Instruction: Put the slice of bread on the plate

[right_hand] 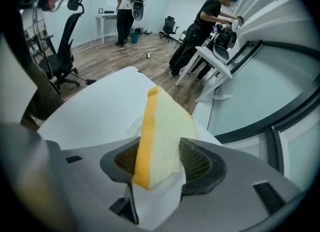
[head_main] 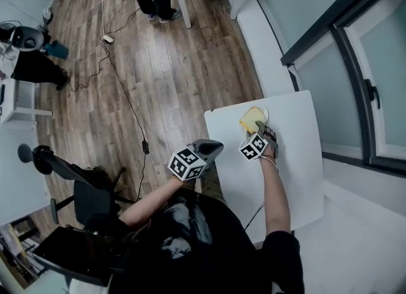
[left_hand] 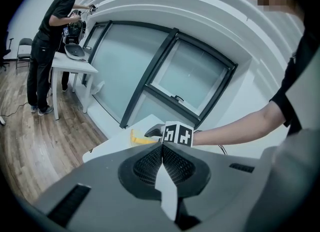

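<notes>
Your right gripper (head_main: 265,135) is released: its jaws stand parted around the slice of bread (right_hand: 165,126). The slice stands on edge between the pads, over the plate (head_main: 264,112) at the far left corner of the table (head_main: 298,166). The bread looks set down but not yet lying flat. Keep the jaws wide and draw straight back along their line, so that neither pad drags the crust off the rim. Let the slice tip flat inside the plate. Your left gripper (left_hand: 161,148) is clenched on nothing, off the table's left edge; leave it there.
</notes>
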`<state>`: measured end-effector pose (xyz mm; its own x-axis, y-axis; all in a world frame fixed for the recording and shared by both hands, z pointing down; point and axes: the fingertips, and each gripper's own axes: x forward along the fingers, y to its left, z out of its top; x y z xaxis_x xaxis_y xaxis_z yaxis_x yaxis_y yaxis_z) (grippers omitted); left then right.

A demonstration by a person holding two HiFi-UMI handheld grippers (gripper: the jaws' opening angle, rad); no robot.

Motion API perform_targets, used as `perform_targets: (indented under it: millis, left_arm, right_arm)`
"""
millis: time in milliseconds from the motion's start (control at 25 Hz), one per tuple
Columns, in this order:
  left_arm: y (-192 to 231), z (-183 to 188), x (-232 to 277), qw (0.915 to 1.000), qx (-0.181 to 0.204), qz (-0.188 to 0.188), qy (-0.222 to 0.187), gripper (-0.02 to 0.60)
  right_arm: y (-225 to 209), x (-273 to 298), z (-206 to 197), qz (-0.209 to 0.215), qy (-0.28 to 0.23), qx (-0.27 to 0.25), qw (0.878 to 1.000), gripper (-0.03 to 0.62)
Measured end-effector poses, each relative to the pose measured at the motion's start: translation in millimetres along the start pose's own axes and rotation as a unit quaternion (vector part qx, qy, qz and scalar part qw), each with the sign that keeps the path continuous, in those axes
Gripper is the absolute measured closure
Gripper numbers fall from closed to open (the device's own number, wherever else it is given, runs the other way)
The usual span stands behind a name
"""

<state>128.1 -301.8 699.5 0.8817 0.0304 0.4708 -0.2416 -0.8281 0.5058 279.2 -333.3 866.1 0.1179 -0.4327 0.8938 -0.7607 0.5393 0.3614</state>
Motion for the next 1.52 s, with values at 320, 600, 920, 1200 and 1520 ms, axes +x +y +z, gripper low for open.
perform_targets:
  millis: [320,600,920,1200,1520]
  left_arm:
    - [-17,7,9,0.9993,0.011,-0.034,0.011,0.577]
    - [-36,30,9,0.9976,0.047,-0.051,-0.008,0.577]
    - [-85,55,18,0.9854,0.152,-0.07,-0.031,0.577]
    - [-100,59,11,0.9756,0.205,-0.069,-0.038,0.577]
    - [-95,52,-1,0.9781,0.193,-0.067,-0.037,0.577]
  right_arm:
    - [27,-29,-10,0.07,-0.032,0.122,0.99,0.299]
    - [3,-143,-26,-0.067,-0.18,0.379,0.905,0.481]
    - [2,-284,-34,-0.144,-0.306,0.521,0.783,0.585]
    - [17,-307,-23,-0.126,-0.335,0.548,0.756,0.585]
    - [22,-306,-11,-0.105,-0.356,0.542,0.754,0.585]
